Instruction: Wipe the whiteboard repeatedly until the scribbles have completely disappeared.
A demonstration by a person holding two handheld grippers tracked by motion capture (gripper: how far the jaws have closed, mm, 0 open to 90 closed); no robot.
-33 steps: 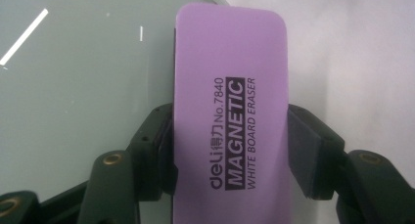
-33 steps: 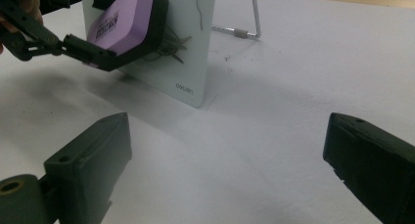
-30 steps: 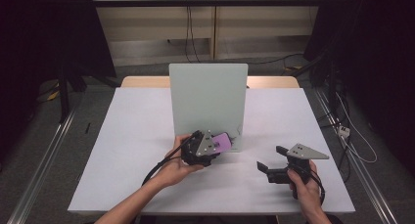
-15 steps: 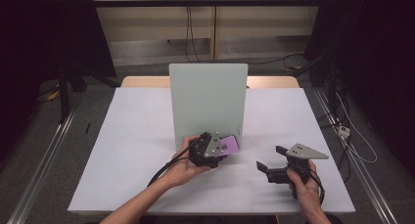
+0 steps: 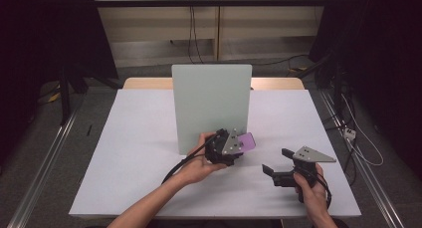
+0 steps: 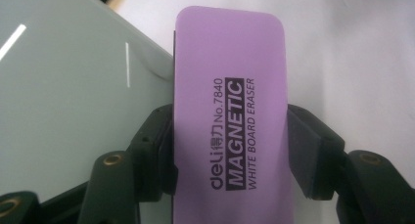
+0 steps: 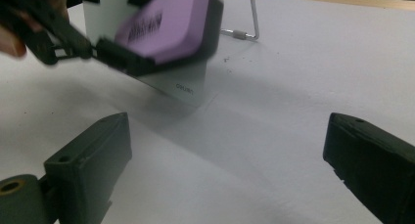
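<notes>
**Already gripped: the eraser sits at the board's lower corner**

Here the left gripper [image 5: 234,147] is clamped on the purple eraser [image 6: 230,116], one black jaw pressing each long side, so the pick-up looks done. Just beyond and beside that gripper stands the pale green board [image 5: 211,106], upright on the white table [image 5: 129,138]; the eraser hangs by the board's lower corner. I cannot tell whether it touches the surface. Wiping, if that is the aim, seems barely begun or still ahead, and I see no marks on the board.

The eraser is a rounded lilac block with a dark underside, printed "MAGNETIC WHITE BOARD ERASER".

The right gripper [image 5: 278,168] rests low, well apart, its jaws spread on nothing.
</notes>
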